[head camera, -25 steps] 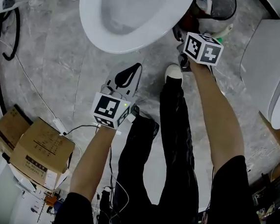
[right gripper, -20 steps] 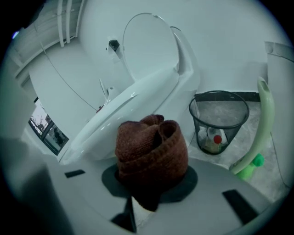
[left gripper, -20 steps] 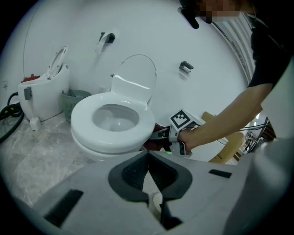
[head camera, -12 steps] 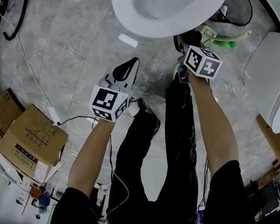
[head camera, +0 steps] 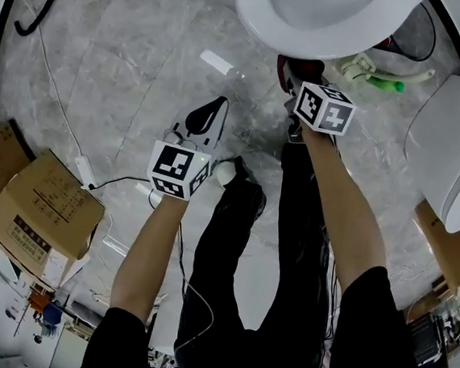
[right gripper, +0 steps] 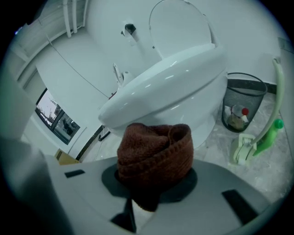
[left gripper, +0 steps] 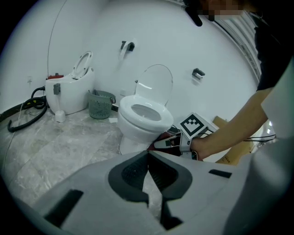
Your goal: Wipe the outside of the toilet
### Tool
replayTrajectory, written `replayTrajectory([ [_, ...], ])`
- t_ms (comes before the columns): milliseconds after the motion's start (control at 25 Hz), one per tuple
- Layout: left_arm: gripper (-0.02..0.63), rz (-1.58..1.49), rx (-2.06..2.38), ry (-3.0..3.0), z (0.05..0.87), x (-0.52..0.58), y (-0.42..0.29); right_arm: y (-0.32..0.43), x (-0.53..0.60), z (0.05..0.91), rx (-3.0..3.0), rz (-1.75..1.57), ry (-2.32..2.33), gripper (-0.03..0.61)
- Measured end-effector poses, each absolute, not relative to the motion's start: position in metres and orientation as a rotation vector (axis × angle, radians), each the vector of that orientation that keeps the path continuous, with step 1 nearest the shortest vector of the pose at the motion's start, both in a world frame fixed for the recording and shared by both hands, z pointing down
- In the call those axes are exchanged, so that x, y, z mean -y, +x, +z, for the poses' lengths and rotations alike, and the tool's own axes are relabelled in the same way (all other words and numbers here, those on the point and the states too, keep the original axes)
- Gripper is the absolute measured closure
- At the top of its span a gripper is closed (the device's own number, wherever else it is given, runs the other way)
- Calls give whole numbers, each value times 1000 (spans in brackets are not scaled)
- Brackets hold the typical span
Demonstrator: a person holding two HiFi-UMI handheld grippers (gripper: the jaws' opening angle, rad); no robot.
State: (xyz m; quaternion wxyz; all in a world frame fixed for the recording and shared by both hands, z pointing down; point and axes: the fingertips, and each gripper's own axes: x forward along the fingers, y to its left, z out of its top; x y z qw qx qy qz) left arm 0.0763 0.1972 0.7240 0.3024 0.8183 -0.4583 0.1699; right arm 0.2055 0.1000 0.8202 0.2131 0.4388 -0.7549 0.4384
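The white toilet (head camera: 319, 18) stands at the top of the head view, and its seat lid is up in the left gripper view (left gripper: 142, 114). My right gripper (head camera: 297, 74) is shut on a bunched red-brown cloth (right gripper: 154, 147). It holds the cloth just below the front of the bowl (right gripper: 174, 87); I cannot tell whether cloth and bowl touch. The cloth (left gripper: 158, 143) also shows beside the toilet's base. My left gripper (head camera: 206, 120) hangs over the floor left of the toilet, jaws shut with nothing between them (left gripper: 148, 153).
Right of the toilet stand a dark wire bin (right gripper: 243, 101) and a green-and-white spray bottle (head camera: 378, 74). A second toilet (head camera: 452, 144) is at the right. Cardboard boxes (head camera: 38, 201) and cables lie at the left. A green basket (left gripper: 101, 103) and another toilet (left gripper: 71, 89) are farther back.
In the head view the toilet has slid right and up, and the boxes have shifted left. The right gripper stays under the bowl's front with the cloth. The left gripper has hardly moved.
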Motion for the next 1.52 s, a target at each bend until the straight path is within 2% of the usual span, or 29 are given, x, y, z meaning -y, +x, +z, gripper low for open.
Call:
replayTrajectory([
  [560, 604, 439, 1313, 2103, 713, -222, 17, 102, -102, 805, 2179, 1226, 1091, 497],
  [760, 604, 452, 1330, 2090, 710, -229, 2, 91, -95, 805, 2165, 1287, 1155, 497],
  [1160, 604, 489, 1296, 2089, 718, -231, 10, 114, -134, 796, 2183, 1221, 1055, 495],
  [1520, 604, 519, 1176, 2181, 706, -202, 75, 211, -178, 765, 2207, 1153, 1070, 494],
])
